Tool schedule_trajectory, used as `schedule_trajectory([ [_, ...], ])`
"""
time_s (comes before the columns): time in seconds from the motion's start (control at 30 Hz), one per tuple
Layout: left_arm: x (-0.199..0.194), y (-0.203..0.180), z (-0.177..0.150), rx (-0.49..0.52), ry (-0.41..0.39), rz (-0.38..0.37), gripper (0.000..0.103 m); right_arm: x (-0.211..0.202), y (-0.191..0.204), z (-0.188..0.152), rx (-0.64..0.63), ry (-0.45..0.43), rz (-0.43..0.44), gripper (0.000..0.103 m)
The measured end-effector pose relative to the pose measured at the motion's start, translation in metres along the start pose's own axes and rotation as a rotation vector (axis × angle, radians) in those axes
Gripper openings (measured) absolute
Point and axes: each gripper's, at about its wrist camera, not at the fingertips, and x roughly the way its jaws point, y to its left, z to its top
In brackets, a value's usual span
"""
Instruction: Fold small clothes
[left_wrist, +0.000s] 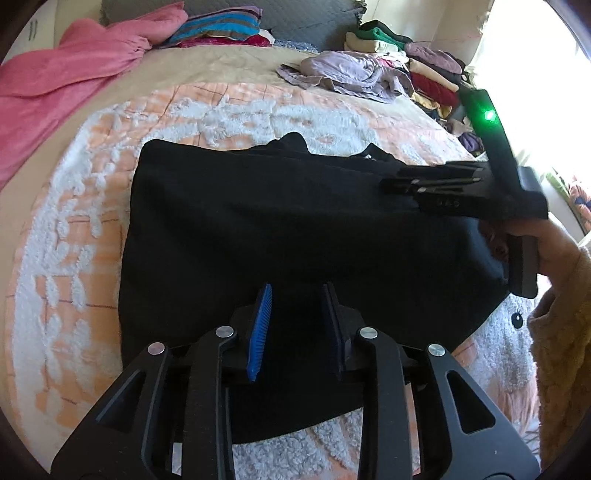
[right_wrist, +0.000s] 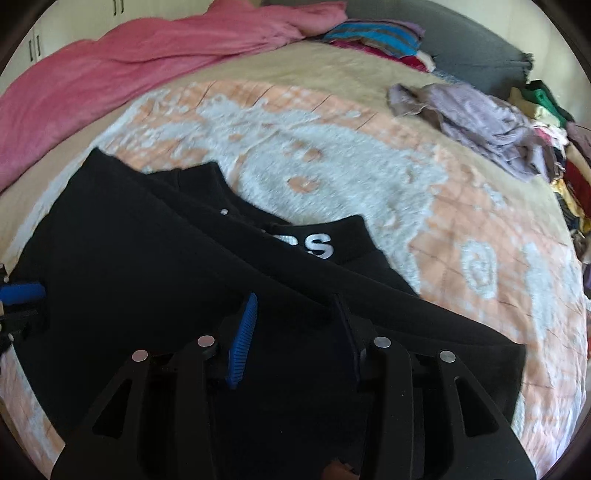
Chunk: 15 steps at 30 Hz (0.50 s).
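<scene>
A black garment (left_wrist: 280, 221) lies folded flat on the bed, with white letters (right_wrist: 314, 245) showing near its collar. My left gripper (left_wrist: 297, 291) hovers over its near edge, jaws apart, blue pads clear of the cloth. My right gripper (right_wrist: 295, 299) stands open above the garment's near side, nothing pinched between its fingers. In the left wrist view the right gripper (left_wrist: 391, 184) reaches in from the right over the garment's far corner, held by a hand in a fuzzy yellow sleeve (left_wrist: 557, 325). One blue pad (right_wrist: 22, 291) of the left gripper shows at the left edge.
A peach-and-white tufted bedspread (left_wrist: 221, 118) covers the bed. A pink blanket (left_wrist: 62, 74) lies bunched at the far left. A crumpled lilac garment (right_wrist: 480, 122) and a pile of clothes (left_wrist: 424, 70) lie at the far right, a striped folded stack (left_wrist: 218, 29) at the back.
</scene>
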Motion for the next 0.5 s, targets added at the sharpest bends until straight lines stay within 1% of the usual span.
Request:
schedule_trajectory([
  [0.03, -0.001, 0.001, 0.0, -0.003, 0.0, -0.002, 0.021, 0.002, 0.002, -0.001, -0.01, 0.004, 0.025, 0.017],
  [0.1, 0.0, 0.0, 0.001, -0.001, -0.002, -0.002, 0.021, 0.002, 0.007, -0.002, -0.036, -0.004, 0.023, 0.009],
  [0.17, 0.0, 0.001, 0.0, -0.004, -0.004, -0.004, 0.021, -0.004, 0.01, -0.002, -0.051, -0.03, 0.014, 0.007],
  [0.23, 0.0, 0.0, 0.001, -0.004, -0.005, -0.004, 0.021, -0.012, 0.007, 0.0, -0.036, -0.063, -0.011, 0.006],
  [0.3, -0.001, 0.0, 0.001, -0.002, -0.007, 0.0, 0.021, -0.019, 0.0, 0.006, 0.009, -0.118, -0.05, 0.006],
  [0.33, -0.001, -0.001, 0.001, -0.001, -0.006, 0.002, 0.021, -0.021, -0.003, 0.009, 0.031, -0.131, -0.056, 0.006],
  [0.4, -0.001, 0.0, 0.002, -0.003, -0.007, 0.004, 0.021, -0.014, -0.004, 0.013, 0.046, -0.127, -0.067, 0.006],
  [0.47, 0.0, -0.001, 0.001, -0.004, -0.005, 0.006, 0.022, -0.003, 0.0, 0.012, 0.029, -0.092, -0.095, 0.008],
  [0.5, 0.0, -0.001, 0.001, -0.003, -0.004, 0.008, 0.022, 0.001, 0.001, 0.011, 0.028, -0.085, -0.113, 0.016],
])
